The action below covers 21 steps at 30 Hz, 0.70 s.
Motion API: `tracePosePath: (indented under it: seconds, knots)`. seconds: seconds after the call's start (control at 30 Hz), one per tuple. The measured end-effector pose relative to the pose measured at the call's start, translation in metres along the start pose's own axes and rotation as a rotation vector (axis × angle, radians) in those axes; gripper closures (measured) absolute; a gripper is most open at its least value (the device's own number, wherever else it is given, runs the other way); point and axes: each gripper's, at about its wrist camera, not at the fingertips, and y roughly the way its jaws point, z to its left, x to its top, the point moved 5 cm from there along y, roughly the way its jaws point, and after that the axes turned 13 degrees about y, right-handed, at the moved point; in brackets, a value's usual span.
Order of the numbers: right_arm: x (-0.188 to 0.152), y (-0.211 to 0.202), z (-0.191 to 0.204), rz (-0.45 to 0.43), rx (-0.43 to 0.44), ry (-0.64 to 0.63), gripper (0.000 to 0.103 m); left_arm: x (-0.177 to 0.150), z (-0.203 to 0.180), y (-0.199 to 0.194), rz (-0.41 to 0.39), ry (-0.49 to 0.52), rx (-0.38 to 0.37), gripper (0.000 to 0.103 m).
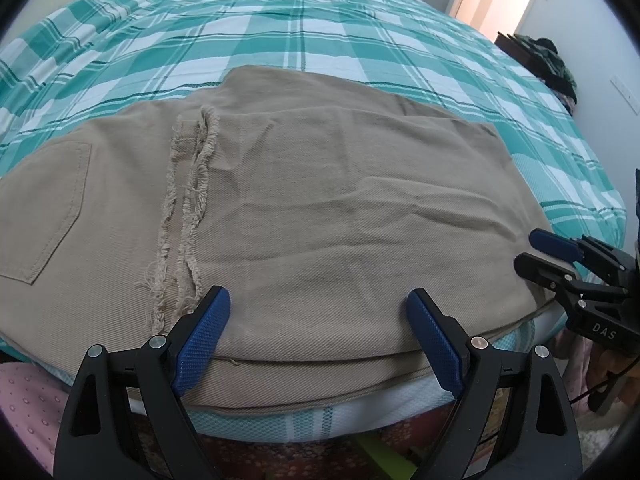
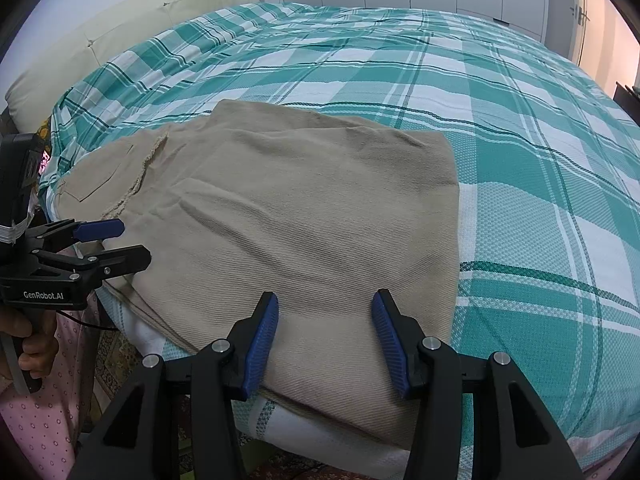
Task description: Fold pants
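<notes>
Tan pants [image 1: 304, 208] lie on a bed [image 1: 280, 40] covered in a green and white plaid sheet, already doubled over so the frayed leg hems [image 1: 192, 208] rest across the seat, near a back pocket [image 1: 48, 208] at nine o'clock in the left wrist view. The left gripper [image 1: 318, 320] hovers at six o'clock over the near folded edge, jaws spread wide and empty. The right gripper [image 2: 325, 324] hangs over the same edge further right, jaws half spread, pinching nothing. The cloth looks like soft, fairly thick twill: limp, light, not slippery, likely to sag between two holds. The near edge at the bed's rim, where the layers stack, seems the best place to grip
</notes>
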Motion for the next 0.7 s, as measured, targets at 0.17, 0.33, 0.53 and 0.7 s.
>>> tracePosePath:
  seconds: [0.17,0.33,0.53,0.7]
  knots:
    - [0.0000,-0.0001,-0.0001,0.001,0.000,0.001,0.053,0.0000,-0.0002,0.0000,0.000,0.000,0.000,0.012]
    - [0.0002,-0.0001,-0.0010,0.001,0.000,0.003,0.053,0.0000,-0.0004,0.0001,0.000,0.000,0.001,0.012]
    - [0.0001,-0.0002,-0.0009,0.001,0.000,0.003,0.052,0.0000,-0.0009,0.0004,0.000,0.000,0.001,0.012]
    - [0.0000,-0.0003,-0.0009,0.001,0.000,0.003,0.052,0.0000,-0.0014,0.0006,0.000,0.001,0.002,0.012]
